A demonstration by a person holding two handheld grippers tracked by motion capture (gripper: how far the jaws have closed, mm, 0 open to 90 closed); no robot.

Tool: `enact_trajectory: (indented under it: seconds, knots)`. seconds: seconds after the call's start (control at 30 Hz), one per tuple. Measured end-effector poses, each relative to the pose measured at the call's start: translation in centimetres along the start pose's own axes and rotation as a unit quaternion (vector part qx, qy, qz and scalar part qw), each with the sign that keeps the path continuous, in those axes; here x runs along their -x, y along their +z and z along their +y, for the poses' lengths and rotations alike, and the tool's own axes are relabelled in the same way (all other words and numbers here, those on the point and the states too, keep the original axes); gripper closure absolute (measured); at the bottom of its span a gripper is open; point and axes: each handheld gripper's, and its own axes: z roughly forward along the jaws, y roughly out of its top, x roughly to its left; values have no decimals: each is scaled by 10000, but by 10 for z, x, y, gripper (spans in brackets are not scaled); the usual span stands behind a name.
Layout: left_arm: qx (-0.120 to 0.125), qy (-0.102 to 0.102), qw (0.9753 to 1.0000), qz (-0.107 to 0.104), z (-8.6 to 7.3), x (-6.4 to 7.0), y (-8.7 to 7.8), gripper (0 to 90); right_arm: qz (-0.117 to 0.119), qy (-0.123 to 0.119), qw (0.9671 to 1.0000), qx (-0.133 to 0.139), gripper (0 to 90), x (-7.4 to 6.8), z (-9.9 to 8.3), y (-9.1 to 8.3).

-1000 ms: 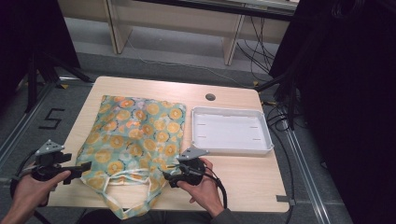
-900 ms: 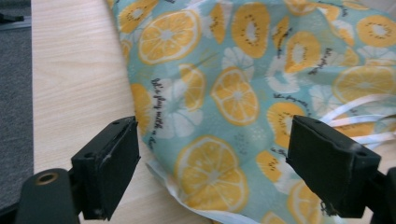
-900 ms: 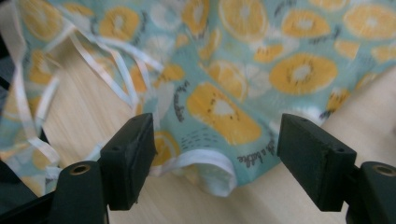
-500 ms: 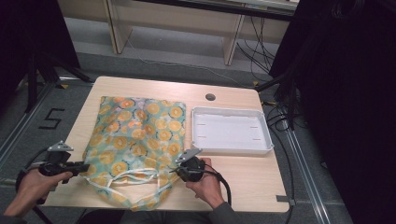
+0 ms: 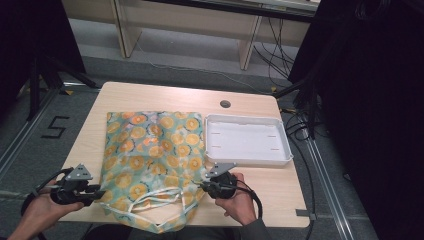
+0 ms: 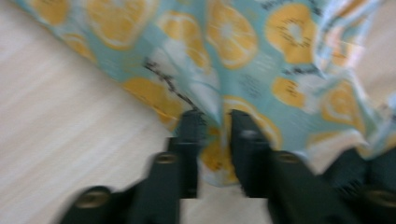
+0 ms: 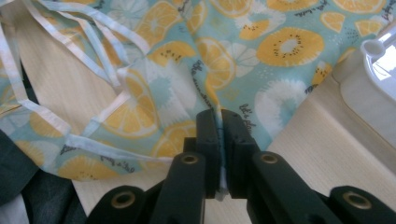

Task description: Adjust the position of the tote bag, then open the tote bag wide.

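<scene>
Between the right gripper's (image 7: 219,116) black jaws, a fold of the cloth bag (image 7: 243,42) is pinched tight, the jaws closed on its edge with almost no gap. Cursive black writing runs along the fabric beside the jaws, too small to read. The left gripper (image 6: 214,122) has its jaws a little apart with a bunched edge of the same bag between them; that view is blurred, so I cannot tell whether they clamp it. The bag is thin, soft, wrinkled fabric, pale teal, printed with orange and lemon slices, and it has white strap handles (image 7: 70,42) lying loose near the table's near edge. Seen from above, the bag (image 5: 150,155) lies flat on the light wooden table (image 5: 150,97), its near end hanging over the edge, with a white rectangular plastic tray (image 5: 247,141) just beside it on the right.
</scene>
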Motion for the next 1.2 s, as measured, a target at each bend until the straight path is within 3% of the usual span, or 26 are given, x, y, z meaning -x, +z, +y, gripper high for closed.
enact_trajectory:
  seconds: [0.03, 0.07, 0.1, 0.13, 0.17, 0.2, 0.23, 0.27, 0.3, 0.33, 0.37, 0.43, 0.57, 0.6, 0.67, 0.73, 0.8, 0.83, 0.93, 1.0, 1.03, 1.07, 1.1, 1.13, 1.2]
  knots:
    - [287, -96, 9995, 81, 3, 5, -6, 602, -33, -67, 10000, 47, 857, 2, -1, 2]
    - [287, -96, 9995, 81, 3, 5, -6, 540, -33, -67, 10000, 47, 857, 2, -1, 2]
    - [459, -13, 9989, 97, 4, 9, -11, 540, 18, -37, 10000, -46, 851, 3, -1, 1]
    - [553, 162, 9983, 110, 6, 12, -17, 472, 32, 23, 10000, -34, 845, 3, 0, 1]
    - [680, 324, 9971, 74, 8, 17, -23, 429, 39, 95, 9999, 48, 839, 3, -1, 3]
    - [897, 449, 9949, -95, 11, 26, -28, 379, 49, 14, 10000, 70, 813, 5, -1, 5]
    - [897, 449, 9949, -95, 11, 26, -28, 368, 49, 14, 10000, 70, 813, 5, -1, 5]
    - [1022, 490, 9933, -210, 12, 32, -28, 368, 63, 6, 10000, 42, 796, 6, -1, 4]
    - [1106, 480, 9922, -306, 13, 37, -25, 350, 78, 283, 9996, -26, 759, 4, -1, 3]
    - [934, 763, 9920, -376, 13, 39, -20, 337, 66, 442, 9990, 99, 642, 6, 0, 4]
    - [934, 763, 9920, -376, 13, 39, -20, 335, -11, 456, 9988, 182, 606, 7, -1, 5]
    - [666, 837, 9933, -442, 10, 40, -15, 335, 14, 525, 9984, 199, 556, 7, 0, 0]
    - [592, 955, 9920, -569, 5, 41, -16, 344, -10, 552, 9973, 482, 509, 9, 1, -3]
    - [583, 1073, 9909, -563, 1, 41, -17, 374, 30, 605, 9969, 496, 496, 8, 1, -5]
    - [558, 1068, 9912, -547, 0, 42, -17, 374, 46, 606, 9969, 493, 492, 8, 2, -5]
    - [504, 1109, 9902, -678, -4, 44, -17, 388, 52, 619, 9970, 452, 484, 6, 2, -6]
    - [454, 1228, 9895, -619, -5, 46, -18, 389, 35, 646, 9969, 439, 482, 4, 2, -5]
    - [455, 1374, 9879, -554, -6, 47, -16, 391, 77, 597, 9971, 475, 482, 4, 2, -4]
    - [265, 1475, 9879, -402, -5, 50, -8, 397, 34, 457, 9977, 498, 478, 4, 4, -4]
    - [195, 1628, 9859, -319, -3, 51, -1, 406, 88, 536, 9972, 520, 474, 1, 5, -4]
    - [205, 1790, 9833, -249, 0, 50, 4, 421, 31, 503, 9968, 628, 471, 1, 5, -2]
    - [226, 1883, 9816, -239, 1, 49, 6, 447, 136, 526, 9972, 514, 467, 0, 6, -4]
    - [226, 1883, 9816, -239, 1, 49, 6, 483, 136, 526, 9972, 514, 467, 0, 6, -4]
    - [296, 1992, 9793, -223, 4, 50, 9, 483, 103, 472, 9973, 561, 463, -1, 7, -4]
    - [216, 2298, 9721, -430, 9, 51, 13, 639, 173, 392, 9975, 562, 460, -4, 8, -5]
